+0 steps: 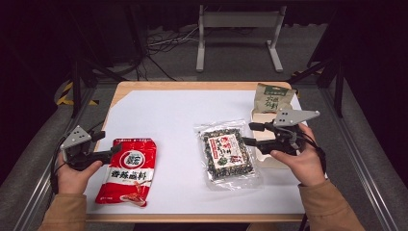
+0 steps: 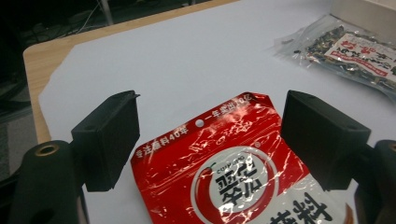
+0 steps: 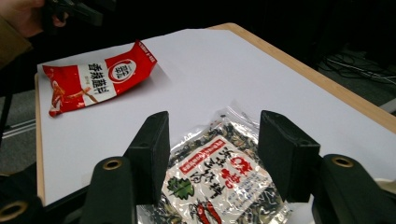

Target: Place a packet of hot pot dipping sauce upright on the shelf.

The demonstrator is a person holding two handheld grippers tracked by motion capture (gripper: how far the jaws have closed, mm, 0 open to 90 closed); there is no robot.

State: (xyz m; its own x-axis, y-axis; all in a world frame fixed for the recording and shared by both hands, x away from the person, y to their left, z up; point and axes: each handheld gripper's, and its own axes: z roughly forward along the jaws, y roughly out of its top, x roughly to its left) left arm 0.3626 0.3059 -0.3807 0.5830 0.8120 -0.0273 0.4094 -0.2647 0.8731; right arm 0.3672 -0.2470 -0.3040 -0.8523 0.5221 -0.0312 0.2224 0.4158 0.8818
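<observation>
Left gripper (image 1: 114,149) released, jaws wide, hovering at the top left corner of the red packet (image 1: 128,171); nothing pinched. The packet lies flat on the white sheet (image 1: 163,115) at the near left of the bench (image 1: 125,87), sealed, hang-hole end toward the far side; in my left gripper view its top edge sits between my jaws but untouched.

Right gripper (image 1: 249,134) also released, jaws spread at the right edge of the clear bag (image 1: 227,153), which lies flat at centre right, sealed, holding a dark dried mix behind a printed label.

Far right: a pale open box (image 1: 263,144), with a brown-green pouch (image 1: 272,98) standing upright at its far end. I judge the box to be the collecting point, hence both packets lying within easy reach.
</observation>
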